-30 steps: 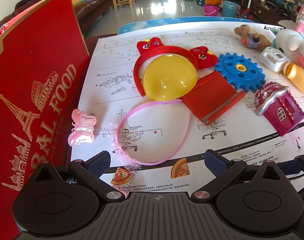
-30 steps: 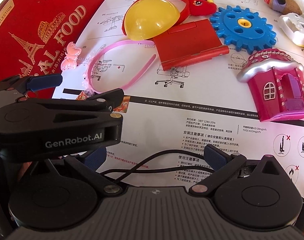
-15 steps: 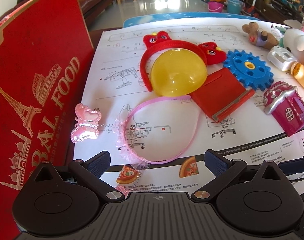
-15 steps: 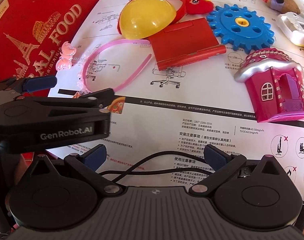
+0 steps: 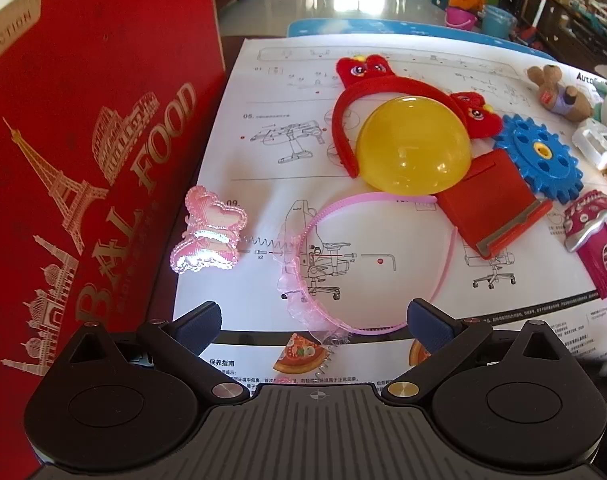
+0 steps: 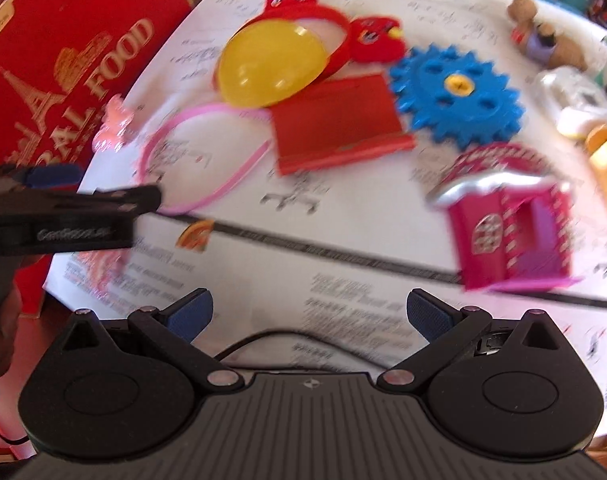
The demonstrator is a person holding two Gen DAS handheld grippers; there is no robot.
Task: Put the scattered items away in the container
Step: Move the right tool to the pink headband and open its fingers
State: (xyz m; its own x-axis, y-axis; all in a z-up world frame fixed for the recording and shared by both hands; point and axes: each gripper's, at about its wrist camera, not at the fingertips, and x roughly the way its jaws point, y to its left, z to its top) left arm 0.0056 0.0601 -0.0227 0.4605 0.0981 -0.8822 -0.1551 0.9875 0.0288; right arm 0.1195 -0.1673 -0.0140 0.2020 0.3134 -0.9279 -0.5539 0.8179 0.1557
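Closer now than a second ago, the left gripper [image 5: 315, 322] hangs with jaws spread wide over the near curve of the pink headband [image 5: 359, 264], gripping nothing. That headband lies flat on the instruction sheet [image 5: 263, 152], its far end under the yellow dome [image 5: 413, 144]; a pink butterfly clip [image 5: 209, 236] sits beside the red box [image 5: 83, 160]. The right gripper [image 6: 309, 312], also spread and empty, hovers near the pink toy house [image 6: 507, 224], its view blurred.

Camera layout: two wrist fisheyes, low and close over the paper sheet [image 5: 383, 272].

I see the left view facing forward beside the red box [image 5: 83, 160] at frame left; my blurred right view shares the yellow dome [image 6: 271, 66] and blue gear [image 6: 457, 96].
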